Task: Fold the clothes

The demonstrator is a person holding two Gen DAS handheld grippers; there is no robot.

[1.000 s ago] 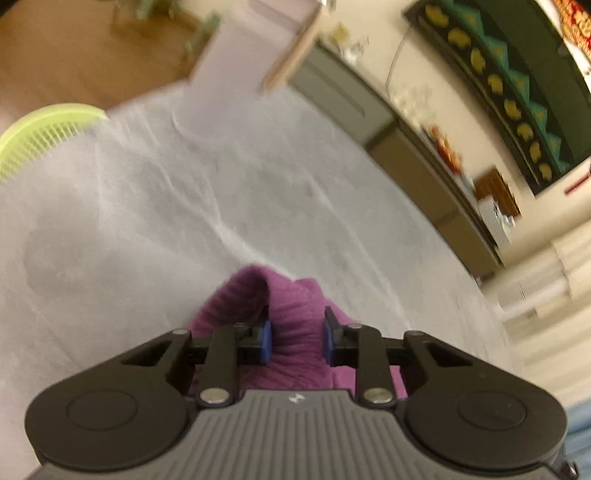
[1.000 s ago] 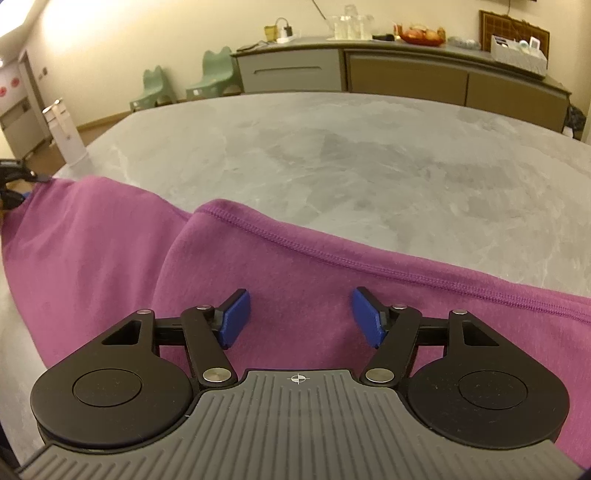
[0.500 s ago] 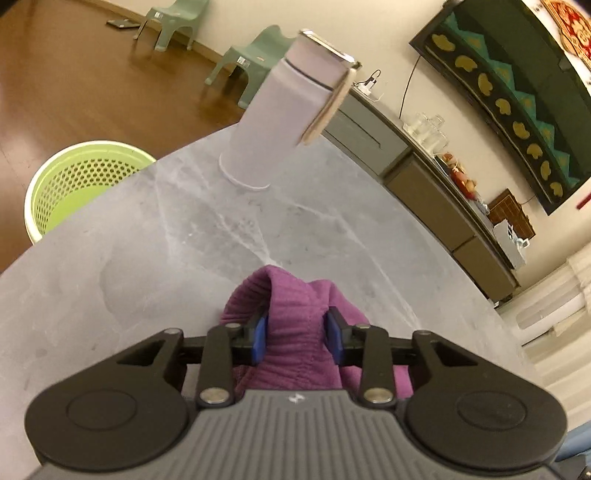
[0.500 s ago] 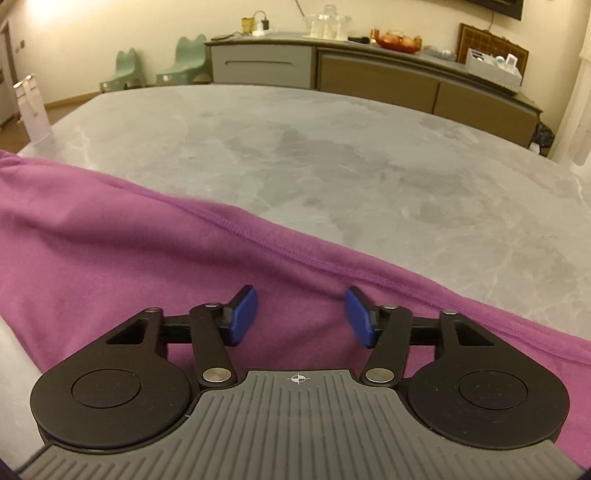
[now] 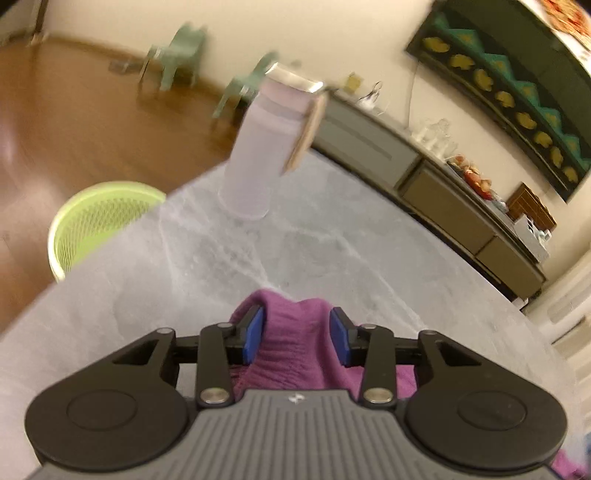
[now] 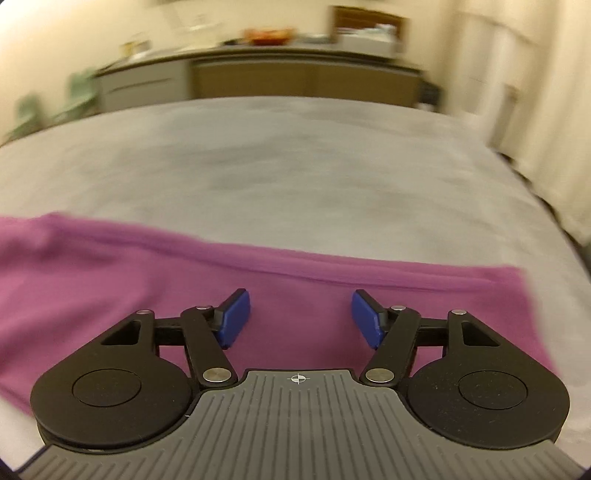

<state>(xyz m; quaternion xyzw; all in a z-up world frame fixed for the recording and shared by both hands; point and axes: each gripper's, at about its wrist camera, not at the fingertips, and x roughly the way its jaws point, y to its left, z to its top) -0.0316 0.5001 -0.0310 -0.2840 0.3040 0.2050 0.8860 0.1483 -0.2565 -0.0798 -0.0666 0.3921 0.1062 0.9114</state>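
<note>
The left claw (image 5: 295,328) is clamped on a bunched fold of the purple garment (image 5: 291,354) above the grey bench (image 5: 207,258). The right claw (image 6: 299,317) hangs spread apart over the garment, which lies flat across the bench.

No words, brand names or numbers can be read in either view. The nearest thing to a mark is a small emblem at the lower centre of the frame on the grey ribbed body of the left gripper (image 5: 295,334), too small to make out, and a crosshair symbol (a circle cut by a cross) in the same spot on the right gripper (image 6: 300,319). The red-and-gold panel (image 5: 569,14) at the upper right of the left view is blurred past reading.
</note>
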